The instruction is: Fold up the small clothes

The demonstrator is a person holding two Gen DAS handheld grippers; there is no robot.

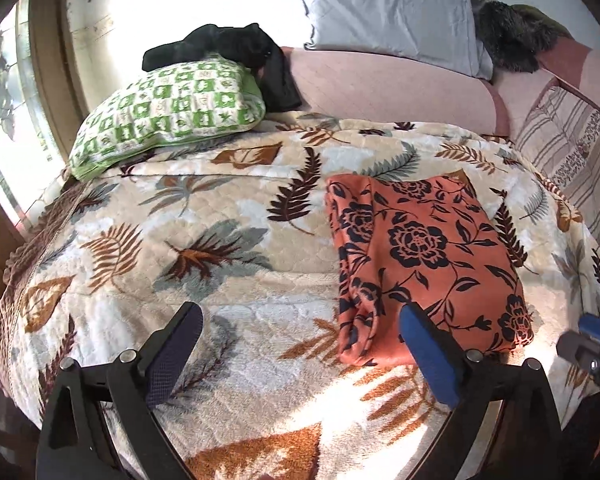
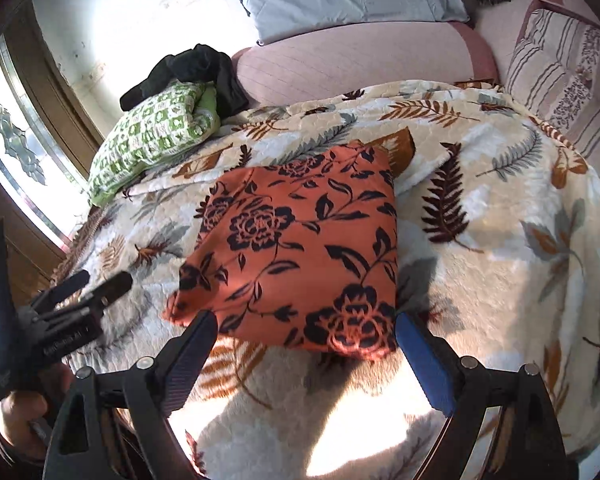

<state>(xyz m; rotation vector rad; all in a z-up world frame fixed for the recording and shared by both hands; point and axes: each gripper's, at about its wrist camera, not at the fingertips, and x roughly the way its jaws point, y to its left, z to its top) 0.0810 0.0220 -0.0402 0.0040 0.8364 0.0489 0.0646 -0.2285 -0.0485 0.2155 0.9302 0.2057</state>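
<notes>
Orange floral cloth (image 2: pixel 300 256) folded into soft, puffy rectangle, laid on plush leaf-print blanket (image 2: pixel 500 280) near front edge. Left gripper (image 1: pixel 300 360) and right gripper (image 2: pixel 306 364) held wide open, nothing gripped.

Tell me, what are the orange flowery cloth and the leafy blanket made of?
The orange floral garment looks like thin, smooth woven or knit fabric: it folds flat with soft creases. The leaf-print blanket looks like plush, quilted fleece: fuzzy pile and stitched bumps show.

Probably a home bedroom: leaf-print bedspread (image 1: pixel 228 240), pillows (image 1: pixel 168 112), window (image 2: pixel 24 152).
</notes>
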